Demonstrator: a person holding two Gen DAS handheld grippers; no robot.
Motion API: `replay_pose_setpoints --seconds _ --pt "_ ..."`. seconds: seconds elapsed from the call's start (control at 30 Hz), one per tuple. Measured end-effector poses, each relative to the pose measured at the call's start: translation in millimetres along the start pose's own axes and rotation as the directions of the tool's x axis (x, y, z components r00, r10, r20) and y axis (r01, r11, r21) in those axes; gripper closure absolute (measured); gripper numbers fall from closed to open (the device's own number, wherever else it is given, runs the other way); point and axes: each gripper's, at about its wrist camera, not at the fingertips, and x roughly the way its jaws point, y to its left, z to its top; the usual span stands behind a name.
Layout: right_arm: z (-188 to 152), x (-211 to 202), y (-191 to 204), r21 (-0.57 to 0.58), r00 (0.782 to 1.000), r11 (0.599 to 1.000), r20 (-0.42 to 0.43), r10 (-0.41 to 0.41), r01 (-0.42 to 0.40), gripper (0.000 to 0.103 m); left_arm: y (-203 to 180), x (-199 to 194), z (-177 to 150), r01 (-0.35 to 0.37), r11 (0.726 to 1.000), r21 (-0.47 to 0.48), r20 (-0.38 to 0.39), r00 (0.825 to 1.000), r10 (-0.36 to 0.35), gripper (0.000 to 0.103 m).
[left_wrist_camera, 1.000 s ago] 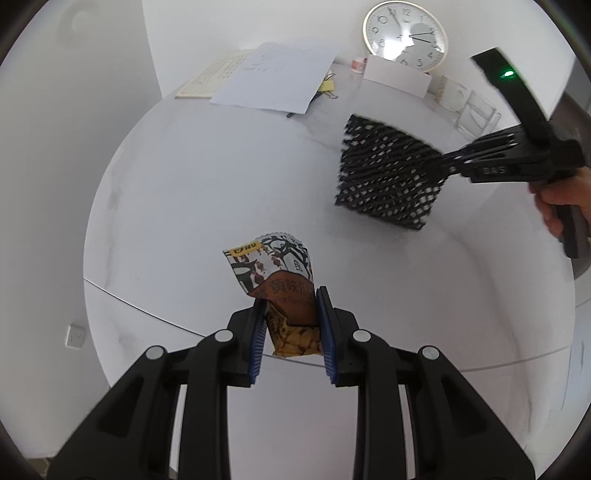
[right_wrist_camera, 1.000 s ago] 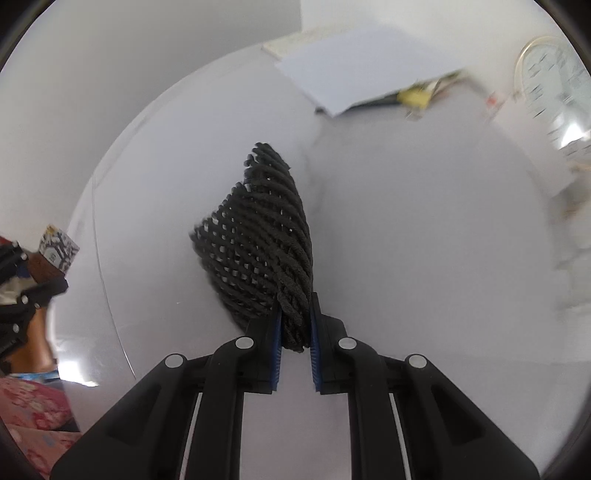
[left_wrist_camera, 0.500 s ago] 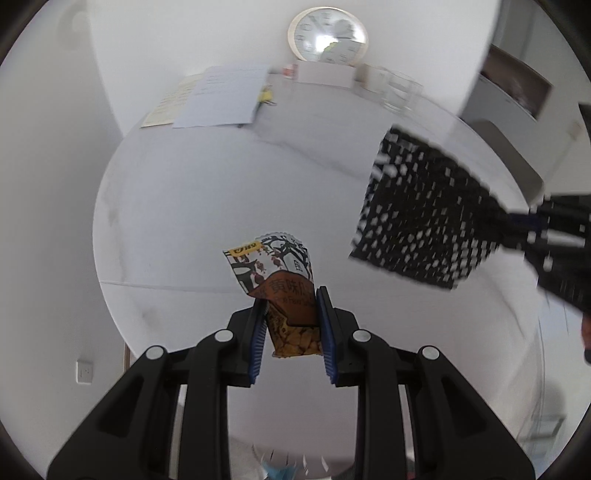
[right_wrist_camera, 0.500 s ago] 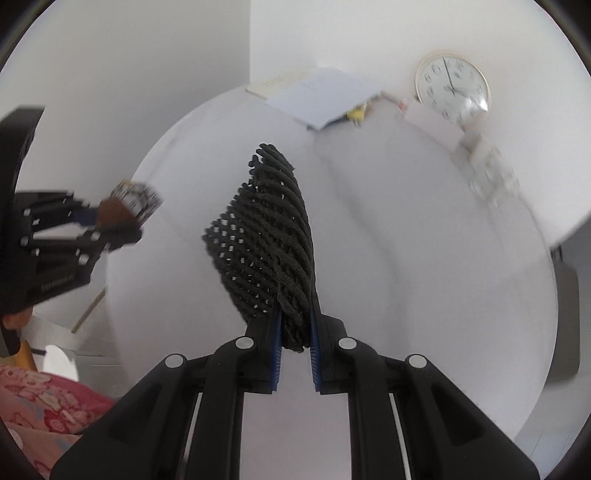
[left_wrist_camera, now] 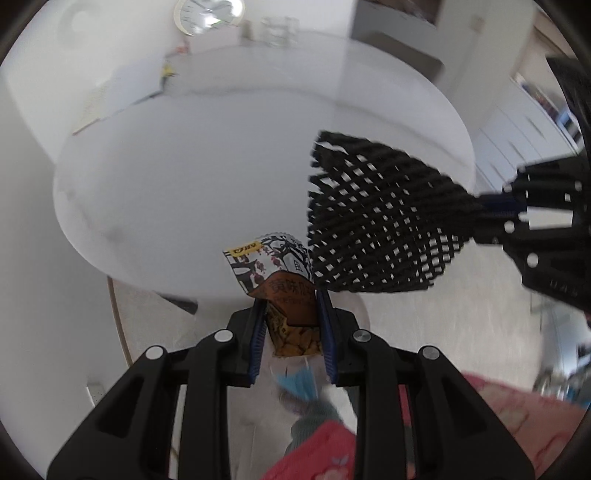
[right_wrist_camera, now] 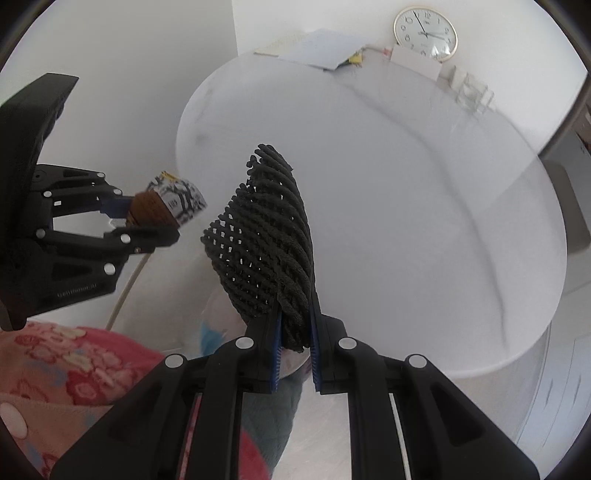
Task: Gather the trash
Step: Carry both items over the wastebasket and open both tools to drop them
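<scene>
The left gripper (left_wrist_camera: 291, 325) was clamped on a crumpled brown-and-white printed snack wrapper (left_wrist_camera: 280, 280) held past the near edge of the round white table (right_wrist_camera: 406, 184), while the right gripper (right_wrist_camera: 295, 354) beside it pinched a black foam mesh sleeve (right_wrist_camera: 269, 236) in the air.

Snack wrapper (left_wrist_camera: 273, 273) left of mesh sleeve (left_wrist_camera: 373, 221), round table (left_wrist_camera: 221, 155) behind, clock (right_wrist_camera: 424, 33) beyond
</scene>
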Motion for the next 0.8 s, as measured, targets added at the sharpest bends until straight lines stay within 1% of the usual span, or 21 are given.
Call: replay_pose_setpoints --seconds 0.1,0.23,0.33,0.43,0.47,0.5,0.53,0.57,0.6,0.63,0.67,0.7,0.73,0.8 --pt "-19.5 -1.2 12.6 0.036 1.000 0.999 -0.009 0.004 -0.004 0.090 -9.1 10.0 -24.0 0.023 0.998 0.052 -0.052 0.998 -0.020 0.077" --pt "-35.1 -2.9 15.8 0.098 1.000 0.995 -0.009 0.004 -0.003 0.090 -10.8 32.6 -40.6 0.054 0.996 0.070 -0.117 0.992 -0.046 0.077" --pt "-40.3 -5.9 15.3 0.113 1.000 0.993 -0.009 -0.014 0.015 0.090 -12.0 55.1 -45.2 0.065 0.994 0.087 -0.167 0.985 -0.050 0.077" --pt "-41.0 -9.6 14.7 0.118 1.000 0.993 -0.007 -0.031 0.031 0.090 -11.8 74.9 -46.1 0.103 0.991 0.085 -0.216 0.973 -0.082 0.077" --pt "-41.5 -11.4 15.0 0.120 0.999 0.992 -0.006 -0.035 0.035 0.090 -12.2 79.8 -46.5 0.111 0.990 0.084 -0.232 0.969 -0.089 0.074" --pt "-42.4 -12.7 15.4 0.122 0.999 0.992 -0.004 -0.037 0.037 0.090 -12.6 84.5 -47.0 0.107 0.991 0.081 -0.244 0.966 -0.085 0.066" --pt "-42.3 -13.8 15.3 0.124 0.999 0.992 -0.003 -0.039 0.039 0.090 -10.0 86.6 -44.0 0.107 0.991 0.078 -0.245 0.966 -0.085 0.061" --pt "-42.1 -14.5 15.1 0.127 0.999 0.991 -0.001 -0.040 0.040 0.090 -10.5 85.8 -43.7 0.107 0.991 0.077 -0.240 0.967 -0.086 0.052" --pt "-42.1 -15.2 14.9 0.129 0.999 0.991 0.000 -0.039 0.039 0.090 -10.6 82.8 -43.1 0.104 0.992 0.078 -0.226 0.971 -0.084 0.041" --pt "-42.3 -16.3 14.3 0.132 0.999 0.991 0.002 -0.038 0.038 0.090 -11.0 77.5 -43.1 0.101 0.992 0.080 -0.202 0.976 -0.084 0.037" --pt "-43.1 -17.0 14.4 0.135 0.999 0.990 0.002 -0.038 0.037 0.090 -10.4 73.1 -42.8 0.094 0.992 0.083 -0.182 0.980 -0.078 0.027" --pt "-42.7 -17.6 13.6 0.136 0.999 0.990 0.001 -0.038 0.038 0.090 -9.7 67.3 -39.6 0.078 0.993 0.083 -0.155 0.986 -0.064 0.021" --pt "-44.0 -18.6 14.2 0.136 0.999 0.990 0.001 -0.038 0.038 0.090 -10.5 61.9 -41.0 0.071 0.994 0.084 -0.138 0.989 -0.059 0.019" --pt "-43.7 -19.5 13.7 0.136 0.999 0.990 0.001 -0.038 0.037 0.090 -7.2 51.2 -36.9 0.051 0.996 0.076 -0.101 0.994 -0.043 0.012"
